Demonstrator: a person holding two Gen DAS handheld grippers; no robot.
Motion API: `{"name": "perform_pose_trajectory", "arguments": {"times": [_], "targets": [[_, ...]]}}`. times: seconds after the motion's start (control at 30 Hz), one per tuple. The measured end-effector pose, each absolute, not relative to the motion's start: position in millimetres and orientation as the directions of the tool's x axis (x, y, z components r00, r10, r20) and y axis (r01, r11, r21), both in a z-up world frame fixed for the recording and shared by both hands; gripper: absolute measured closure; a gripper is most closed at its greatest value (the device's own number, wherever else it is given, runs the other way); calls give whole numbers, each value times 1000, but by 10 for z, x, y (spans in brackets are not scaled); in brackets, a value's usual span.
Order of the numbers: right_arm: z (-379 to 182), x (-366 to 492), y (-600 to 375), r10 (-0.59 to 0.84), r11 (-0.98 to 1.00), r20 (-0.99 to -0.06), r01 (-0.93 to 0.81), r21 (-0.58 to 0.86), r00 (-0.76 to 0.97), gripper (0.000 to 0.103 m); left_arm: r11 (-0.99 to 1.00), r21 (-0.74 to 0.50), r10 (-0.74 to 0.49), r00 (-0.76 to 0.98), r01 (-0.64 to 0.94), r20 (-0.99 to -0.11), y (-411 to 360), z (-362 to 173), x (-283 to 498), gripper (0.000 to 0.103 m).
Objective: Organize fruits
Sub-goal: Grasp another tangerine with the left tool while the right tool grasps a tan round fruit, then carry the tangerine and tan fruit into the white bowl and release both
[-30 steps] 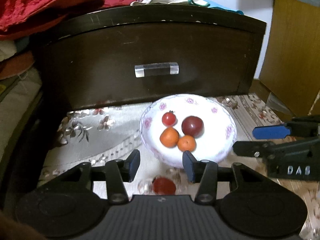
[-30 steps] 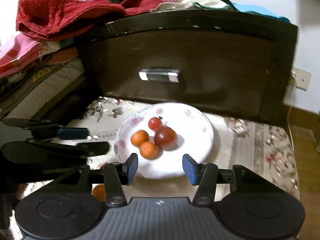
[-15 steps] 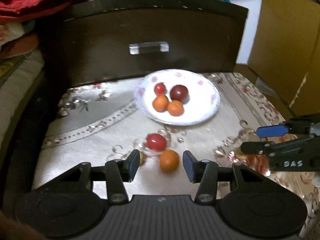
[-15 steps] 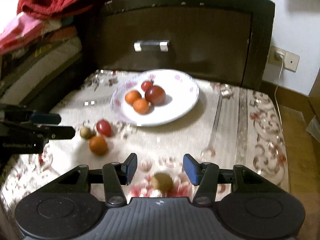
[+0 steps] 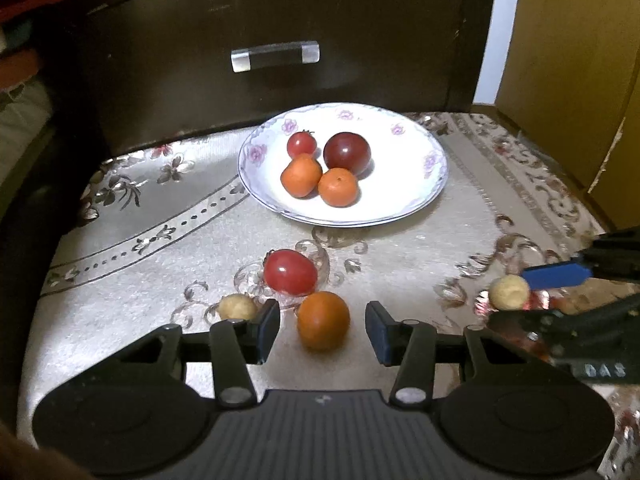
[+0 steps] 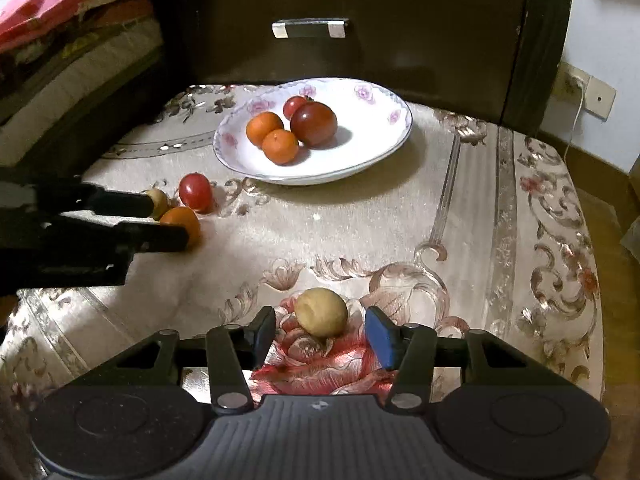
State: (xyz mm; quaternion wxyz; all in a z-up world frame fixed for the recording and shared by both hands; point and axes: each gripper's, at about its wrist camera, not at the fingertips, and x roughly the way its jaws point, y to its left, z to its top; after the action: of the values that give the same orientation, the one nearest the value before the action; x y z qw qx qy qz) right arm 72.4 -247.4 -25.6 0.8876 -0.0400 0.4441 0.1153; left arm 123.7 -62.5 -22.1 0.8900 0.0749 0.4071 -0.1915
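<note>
A white flowered plate (image 5: 400,216) (image 6: 360,168) holds two orange fruits, a small red tomato and a dark red plum. On the patterned cloth in front of it lie a red tomato (image 5: 290,272), a small tan fruit (image 5: 237,307) and an orange fruit (image 5: 323,320). My left gripper (image 5: 322,334) is open around that orange fruit, with gaps on both sides. My right gripper (image 6: 320,334) has a tan round fruit (image 6: 322,312) between its jaws. They are closing, and the pads do not touch it.
A dark drawer front with a clear handle (image 5: 276,56) stands right behind the plate. A yellow-brown cabinet (image 5: 568,60) is at the right and piled cloths (image 6: 60,20) are at the left. The cloth's right edge (image 6: 600,320) drops to the floor.
Both grippers have drawn back from the plate and come down toward the cloth. The loose orange fruit now sits between the left jaws, the tan fruit between the right jaws.
</note>
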Motion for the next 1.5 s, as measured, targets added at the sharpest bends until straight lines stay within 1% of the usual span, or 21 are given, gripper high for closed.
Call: {"name": "perform_pose_trajectory", "arguments": {"times": [0.07,0.1,0.13,0.17,0.2,0.23,0.6,0.7,0.83,0.93,0.97,1.07,1.13,1.23,1.43,1.5], "targets": [[-256,716,-2446,155,967,-798,-256,0,583,63,913,-22,-282,589,408,-758,-658,-276,1273,51],[-258,714,-2445,152,966,-798,-258,-4,583,64,912,-17,-278,588,409,-760,-673,-295,1278,53],[-259,719,-2455,149,966,-796,-257,-8,586,69,910,-10,-274,583,414,-765,-694,-322,1276,59],[-256,724,-2457,148,965,-796,-261,-13,587,77,907,-4,-271,576,421,-771,-712,-345,1266,61],[-252,728,-2458,150,964,-796,-265,-14,587,78,905,-2,-275,581,426,-766,-722,-343,1247,66],[-247,733,-2460,152,963,-796,-268,-13,586,78,900,0,-279,575,437,-769,-737,-336,1233,67],[-103,602,-2380,203,946,-790,-323,6,578,79,867,-27,-320,514,498,-796,-691,-207,925,68],[-72,502,-2342,214,942,-803,-335,19,557,79,857,-23,-319,496,514,-807,-672,-195,788,67],[-162,391,-2265,198,931,-829,-365,-7,522,79,852,-14,-314,490,523,-813,-649,-257,690,67],[-203,372,-2247,190,928,-835,-371,-17,516,76,852,-20,-316,483,524,-816,-637,-252,702,63],[-195,375,-2248,192,929,-834,-369,-15,517,70,853,-23,-317,484,521,-816,-630,-256,711,63],[-178,410,-2275,205,931,-830,-365,2,519,63,850,-17,-319,489,527,-812,-626,-268,720,60],[-184,428,-2293,202,931,-828,-366,-4,523,62,847,-7,-315,492,531,-811,-624,-273,719,56],[-198,443,-2319,205,929,-829,-370,-2,520,61,847,-9,-317,492,531,-811,-600,-278,713,54],[-189,422,-2313,220,927,-827,-376,11,517,61,850,-11,-321,502,526,-803,-584,-284,717,54],[-181,398,-2280,220,923,-832,-386,8,510,64,851,-10,-321,505,526,-802,-600,-283,721,55]]}}
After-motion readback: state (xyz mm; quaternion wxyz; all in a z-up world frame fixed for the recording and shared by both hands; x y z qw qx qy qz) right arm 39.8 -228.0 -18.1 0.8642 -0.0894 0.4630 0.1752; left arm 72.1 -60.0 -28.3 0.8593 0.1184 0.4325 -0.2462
